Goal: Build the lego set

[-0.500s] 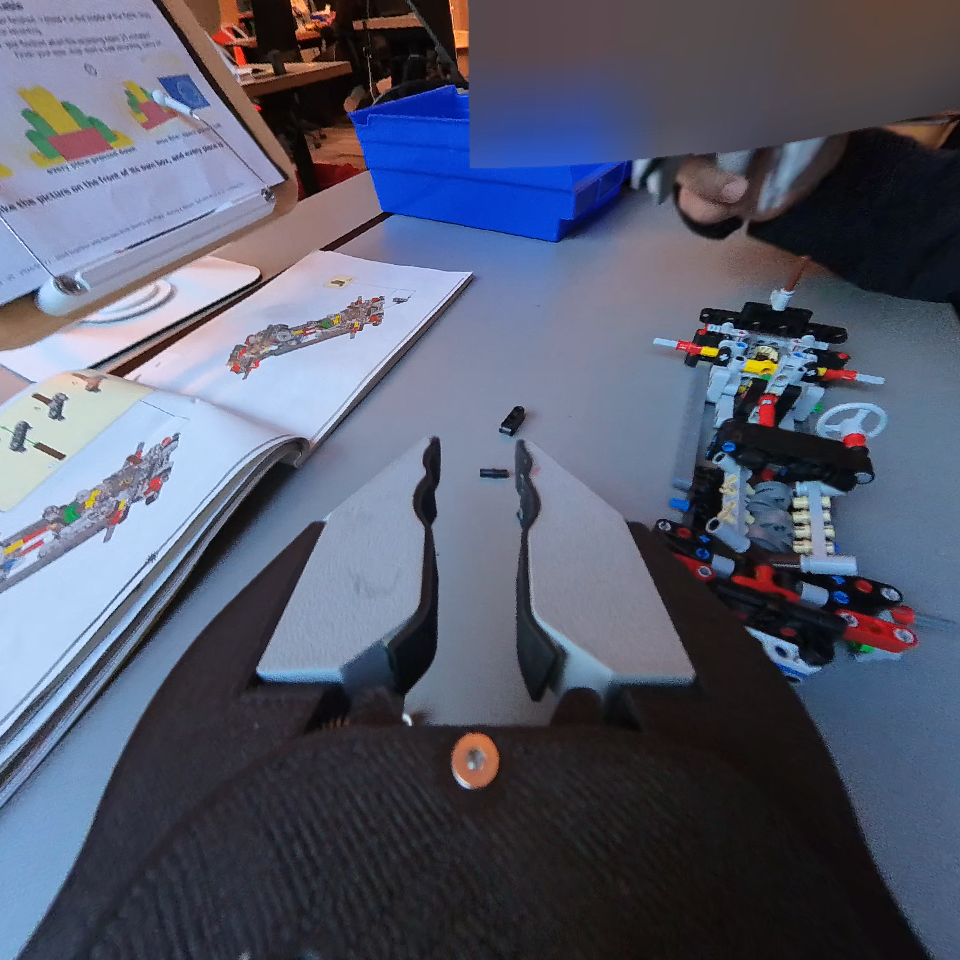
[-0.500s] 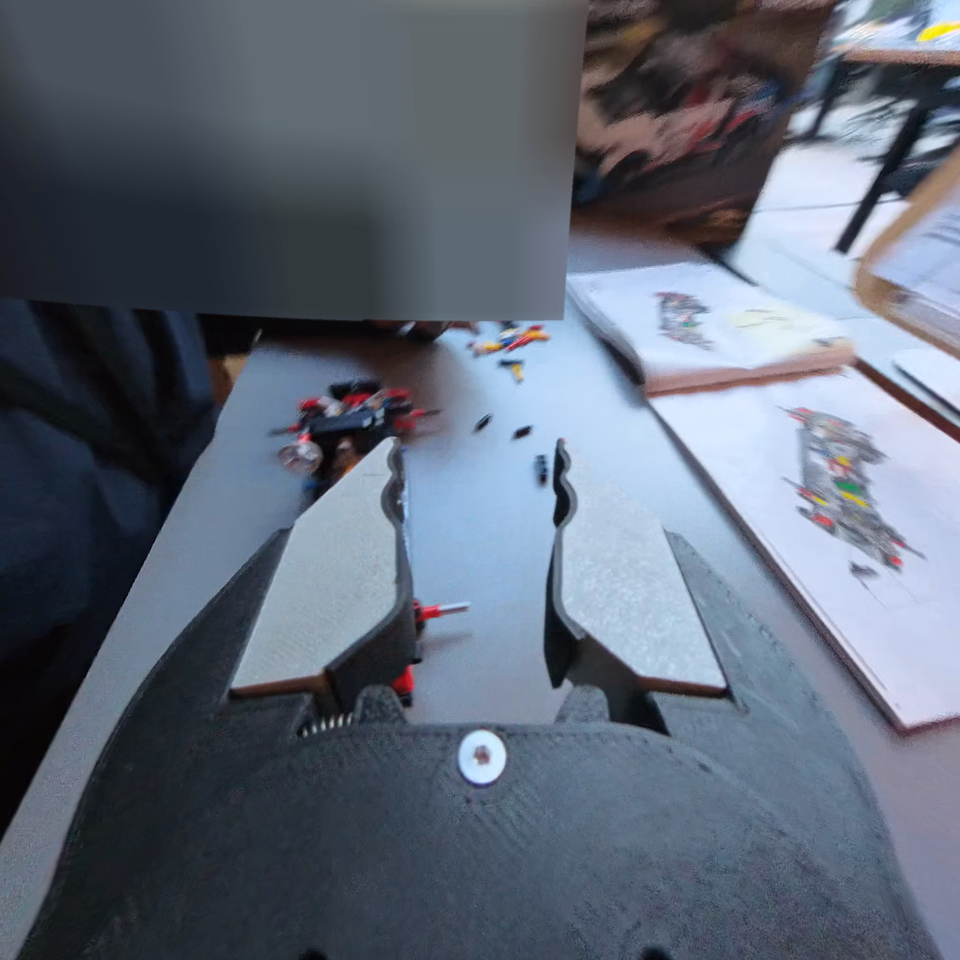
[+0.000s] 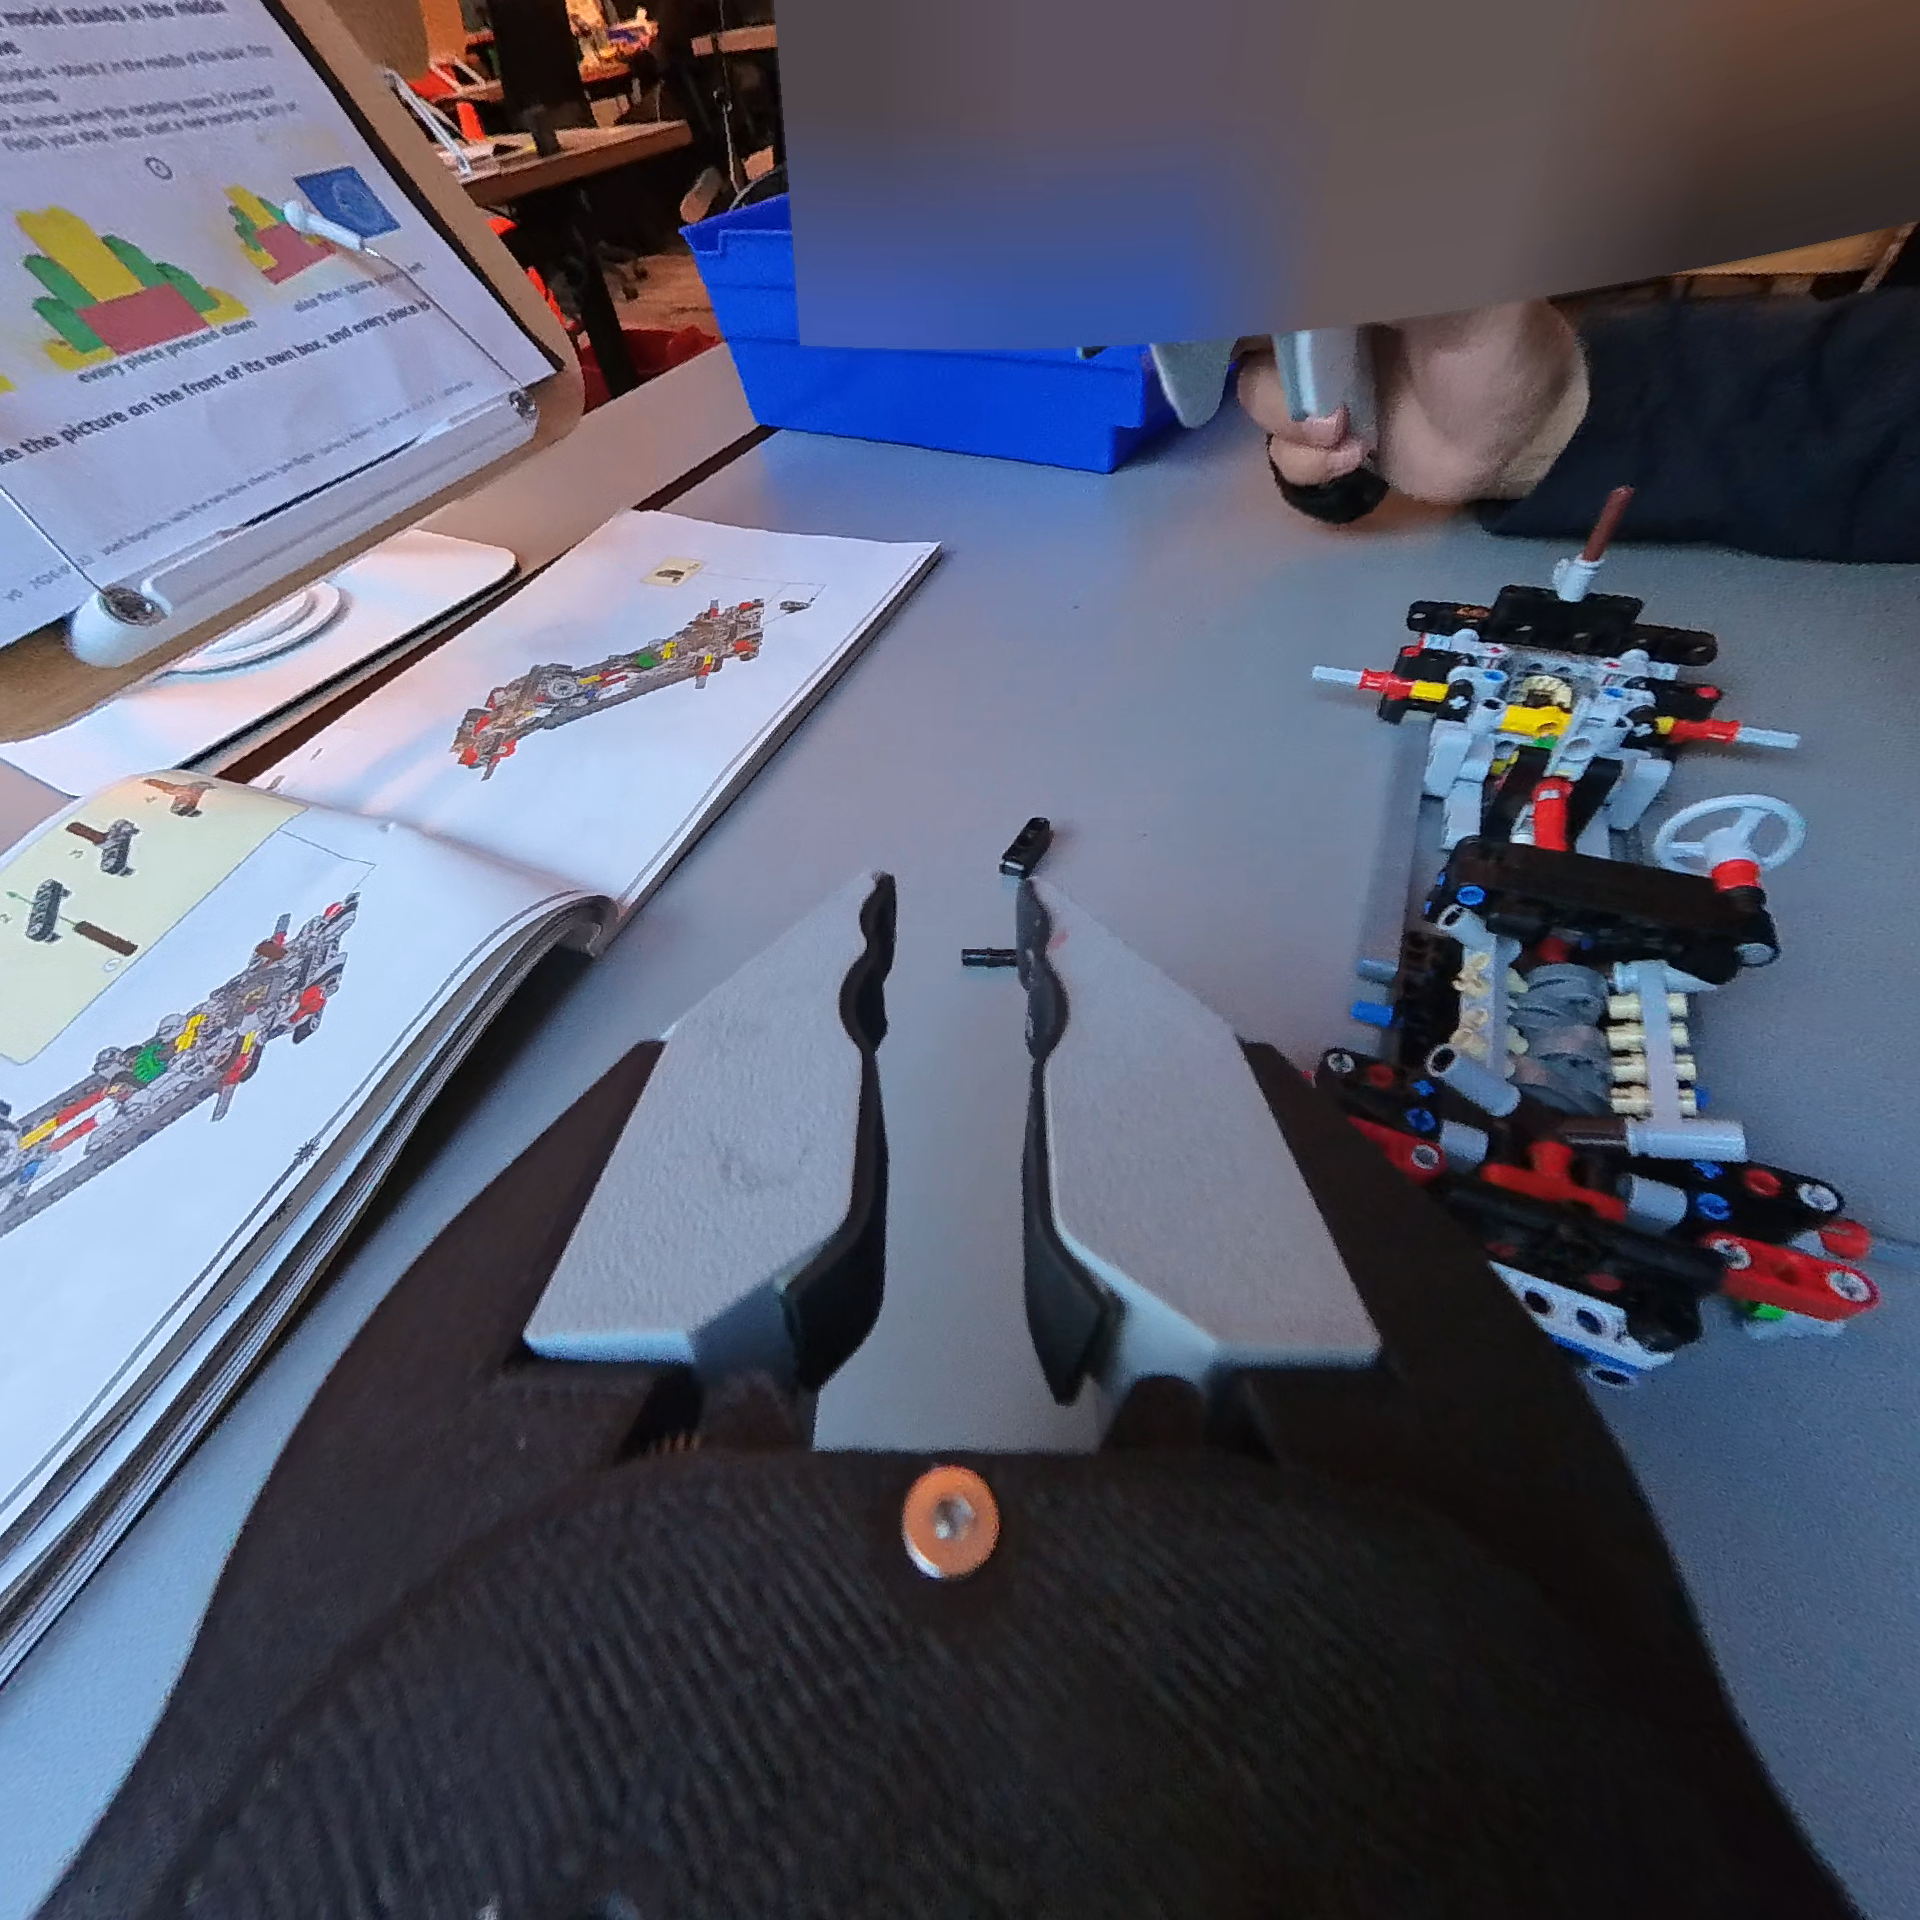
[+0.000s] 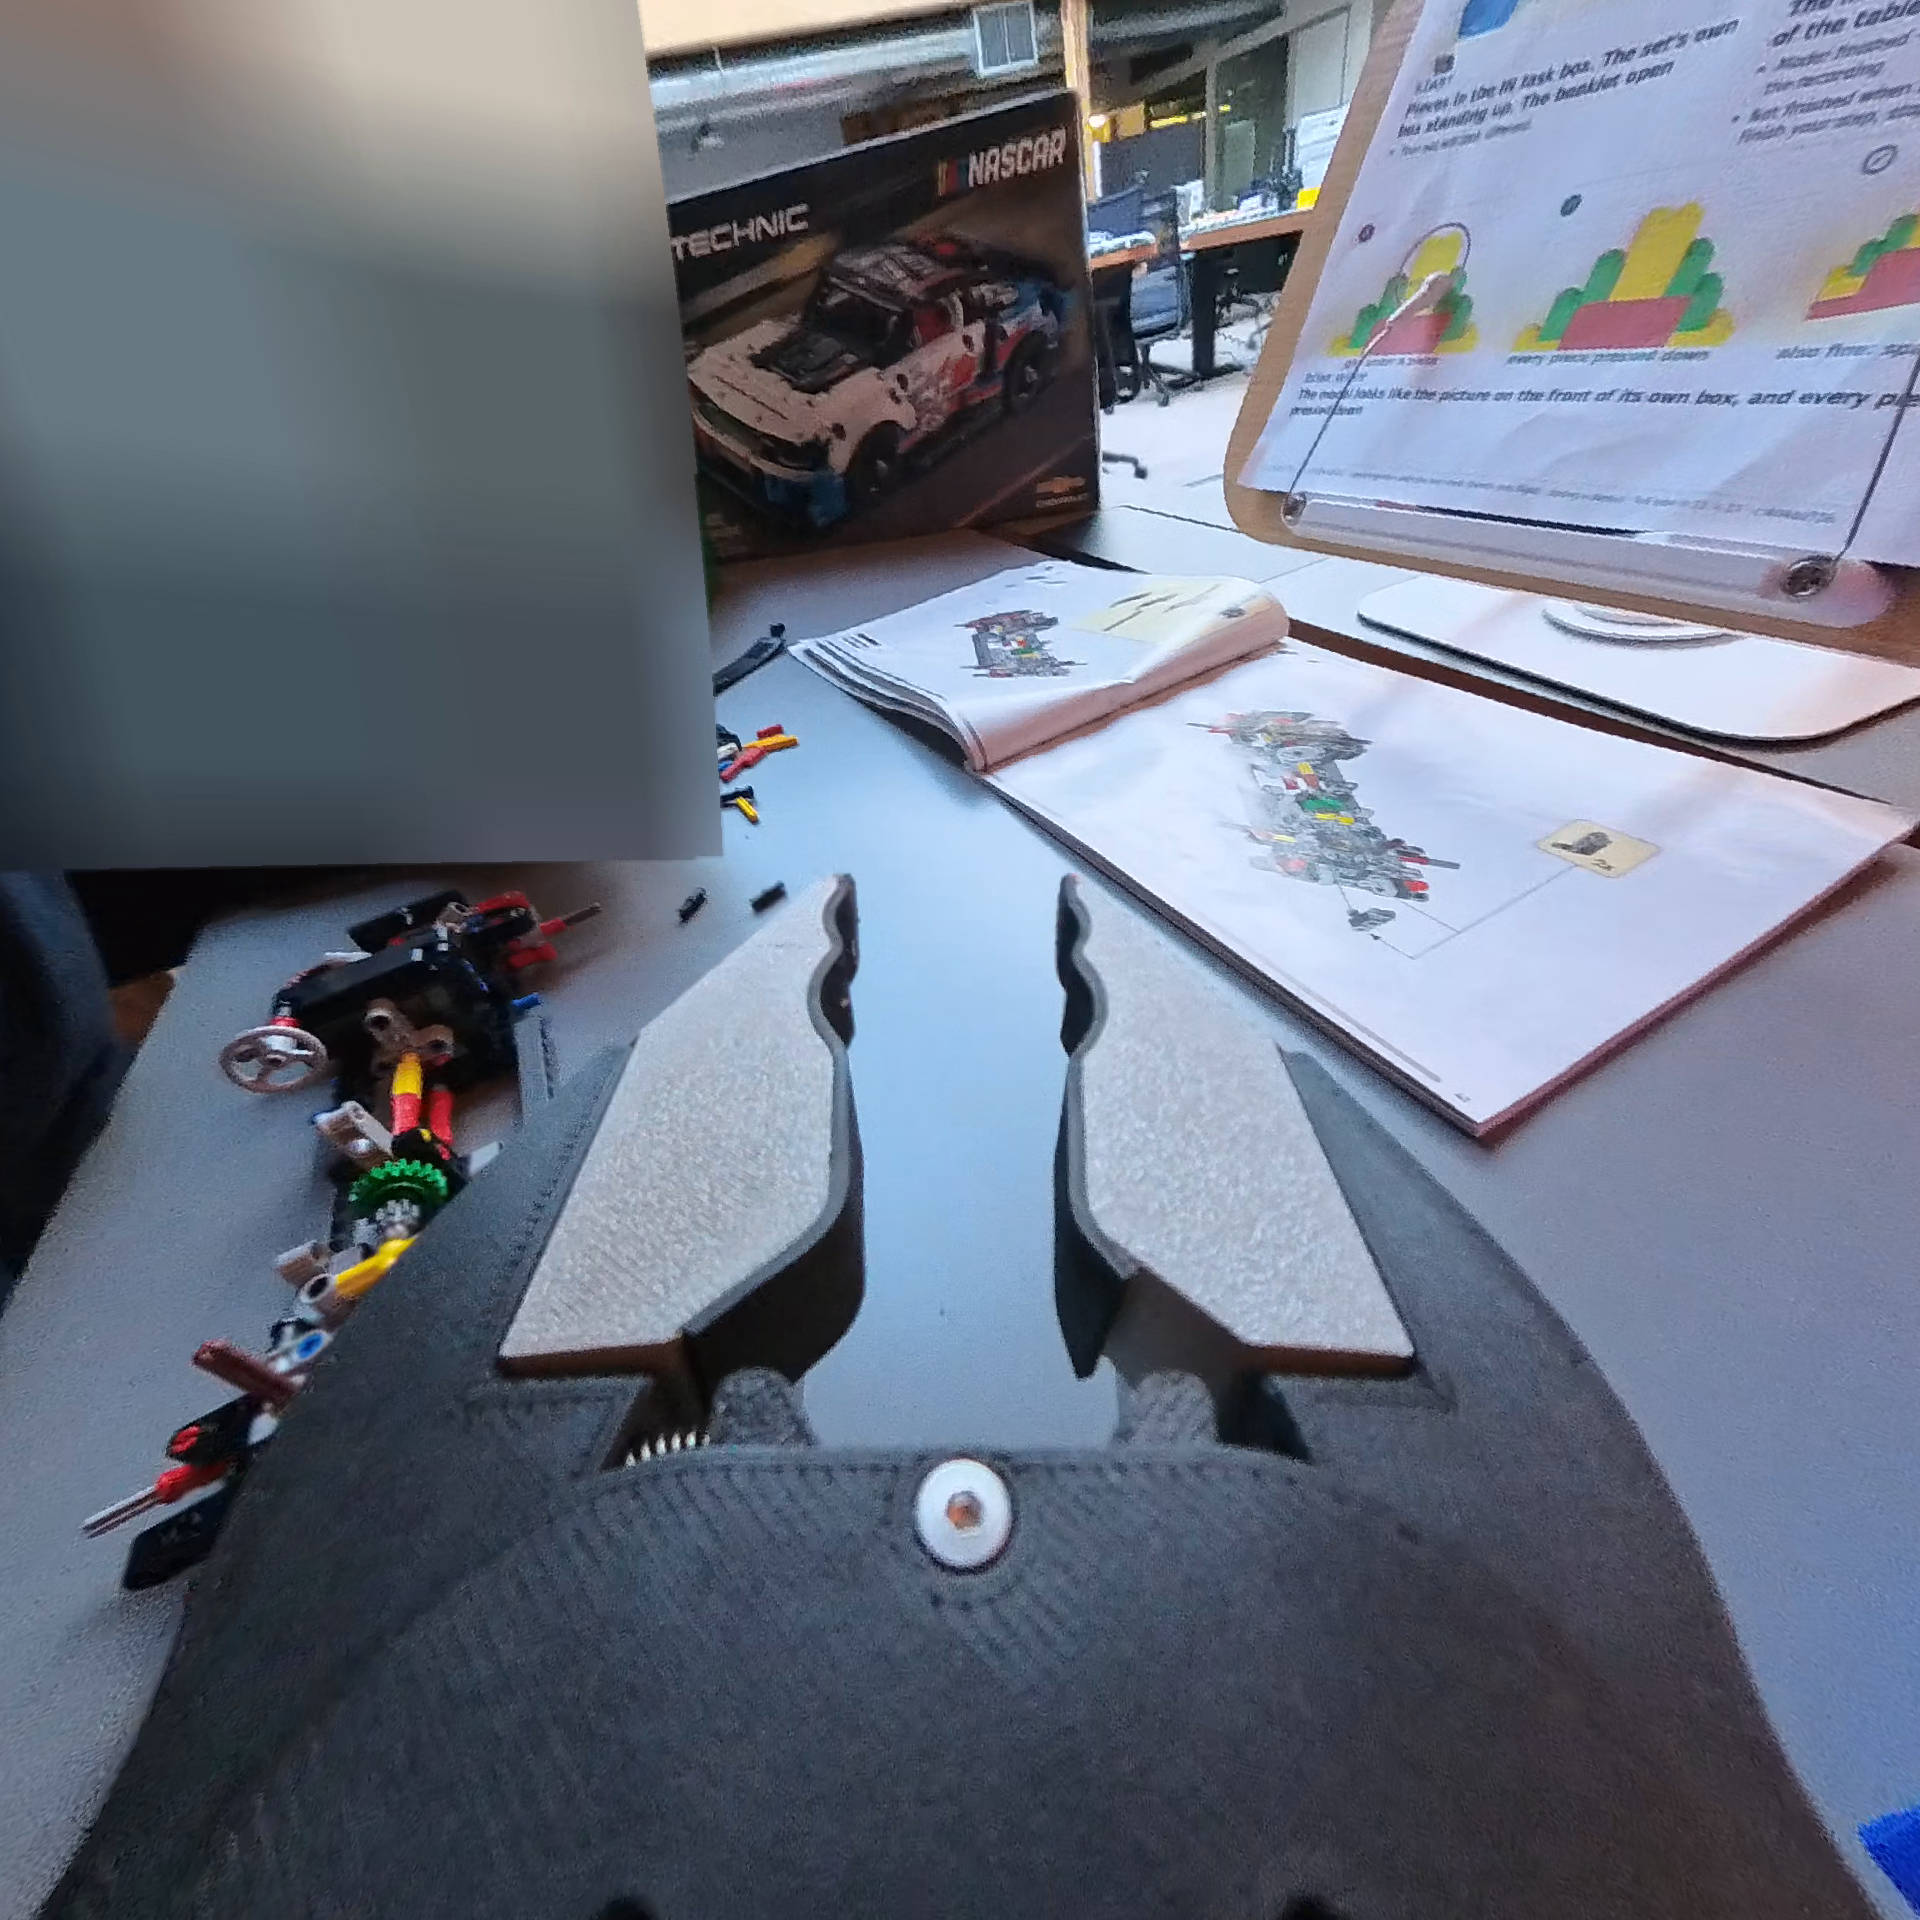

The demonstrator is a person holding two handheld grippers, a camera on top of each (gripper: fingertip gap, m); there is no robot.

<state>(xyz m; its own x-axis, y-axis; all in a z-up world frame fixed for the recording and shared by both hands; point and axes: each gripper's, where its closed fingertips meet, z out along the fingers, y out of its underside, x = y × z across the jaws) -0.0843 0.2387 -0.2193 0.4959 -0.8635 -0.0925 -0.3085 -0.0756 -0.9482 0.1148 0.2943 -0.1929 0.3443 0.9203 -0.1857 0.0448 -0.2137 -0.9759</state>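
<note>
With my left gripper part-open and empty over the small black pin at frame centre, my right gripper hangs likewise agape, holding nothing.

Black ribbed claw bodies, grey fingers, perhaps foam-lined, silver screws.

Both wrist cams low, close over table; share booklet, apparently.

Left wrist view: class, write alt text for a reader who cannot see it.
The left tool hangs open over a grey table, with a small black pin lying between its tips and a black connector just beyond. A part-built brick chassis lies to the right, an open instruction booklet to the left.
</note>
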